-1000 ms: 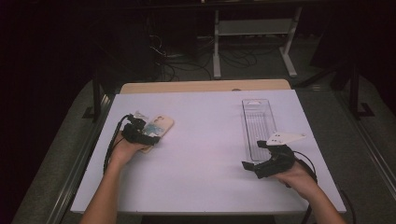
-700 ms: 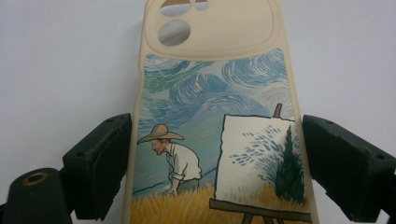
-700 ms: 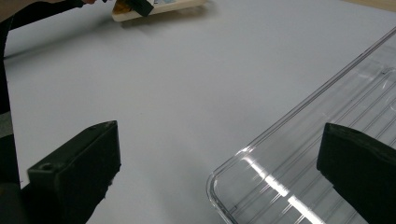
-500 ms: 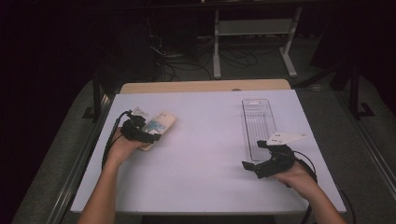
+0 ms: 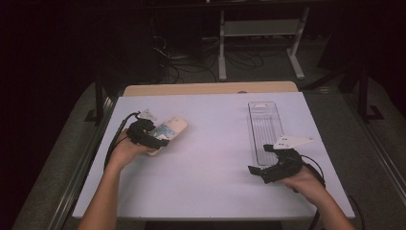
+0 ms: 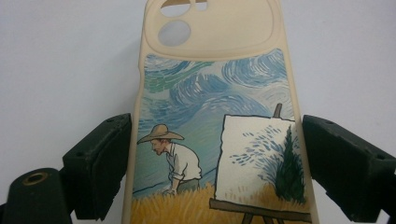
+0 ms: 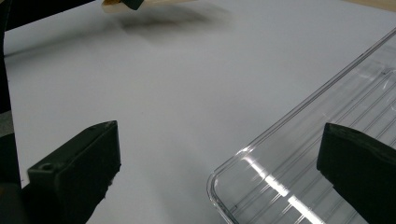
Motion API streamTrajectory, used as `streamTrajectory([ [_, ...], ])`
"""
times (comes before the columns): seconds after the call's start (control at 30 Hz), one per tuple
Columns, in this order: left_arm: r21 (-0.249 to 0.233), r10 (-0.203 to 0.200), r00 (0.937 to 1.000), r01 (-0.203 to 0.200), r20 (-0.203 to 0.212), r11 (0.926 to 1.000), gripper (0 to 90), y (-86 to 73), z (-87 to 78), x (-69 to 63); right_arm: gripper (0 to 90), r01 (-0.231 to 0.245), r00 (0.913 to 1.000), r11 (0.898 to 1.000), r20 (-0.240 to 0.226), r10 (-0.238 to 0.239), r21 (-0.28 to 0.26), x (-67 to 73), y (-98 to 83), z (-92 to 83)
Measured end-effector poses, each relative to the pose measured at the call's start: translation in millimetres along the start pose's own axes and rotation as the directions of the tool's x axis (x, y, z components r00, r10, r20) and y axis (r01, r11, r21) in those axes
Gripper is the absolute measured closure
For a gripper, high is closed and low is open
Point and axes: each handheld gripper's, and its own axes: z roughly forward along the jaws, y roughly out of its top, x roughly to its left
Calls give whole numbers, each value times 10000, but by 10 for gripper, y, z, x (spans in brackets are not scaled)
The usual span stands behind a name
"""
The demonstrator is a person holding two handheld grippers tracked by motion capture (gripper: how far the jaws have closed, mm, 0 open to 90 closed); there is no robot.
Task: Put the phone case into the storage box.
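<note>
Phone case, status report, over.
Left hand-held gripper shut on phone case, raised off the table. Right hand-held gripper open, nothing held, at near end of clear tray. Path between looks clear.

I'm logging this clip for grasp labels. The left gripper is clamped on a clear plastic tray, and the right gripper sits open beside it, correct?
Not quite. The left gripper is closed on a phone case printed with a painter at an easel, as the left gripper view shows. The clear plastic tray lies by the open right gripper.

Matt printed phone case, glossy clear-plastic tray
</note>
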Motion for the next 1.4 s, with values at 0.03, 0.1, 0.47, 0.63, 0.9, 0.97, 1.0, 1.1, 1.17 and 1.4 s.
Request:
streamTrajectory([
  [0.03, 63, 72, 9999, -73, 111, 10000, 113, 7, -6, -9, 0, -1, 10000, 10000, 0, 1, -1, 0, 0, 0],
  [0.1, 10, 22, 9995, -23, 312, 10000, 113, 24, -16, -48, 0, -1, 10000, 10000, 1, 1, 0, 0, 0, 0],
  [0.47, -374, 898, 9886, -859, 1208, 9956, 114, 149, -65, -239, 0, 3, 10000, 10000, -3, -3, 8, 0, 0, 1],
  [0.63, -492, 1572, 9758, -1514, 1522, 9873, 113, 213, -90, -332, 0, 3, 10000, 10000, -2, -3, 10, 1, 0, 1],
  [0.9, -628, 2228, 9525, -2143, 2077, 9747, 113, 296, -86, -496, 0, 18, 10000, 10000, -1, -18, 9, 1, 1, 2],
  [0.97, -707, 2276, 9485, -2172, 2205, 9736, 113, 306, -76, -536, 0, 18, 10000, 10000, -6, -18, 9, 1, 1, 2],
  [1.0, -690, 2333, 9460, -2233, 2252, 9723, 113, 312, -75, -554, 0, 21, 10000, 10000, -5, -21, 9, 0, 1, 2],
  [1.1, -785, 2596, 9354, -2478, 2402, 9656, 113, 331, -67, -589, 0, 24, 10000, 10000, -7, -24, 8, 0, 1, 3],
  [1.17, -786, 2654, 9278, -2535, 2623, 9641, 113, 342, -68, -633, 0, 19, 10000, 10000, -8, -19, 11, -1, 2, 3],
  [1.4, -912, 3045, 8972, -2907, 3198, 9524, 113, 386, -36, -768, 0, -16, 10000, 10000, -29, 16, 75, 1, 11, 6],
])
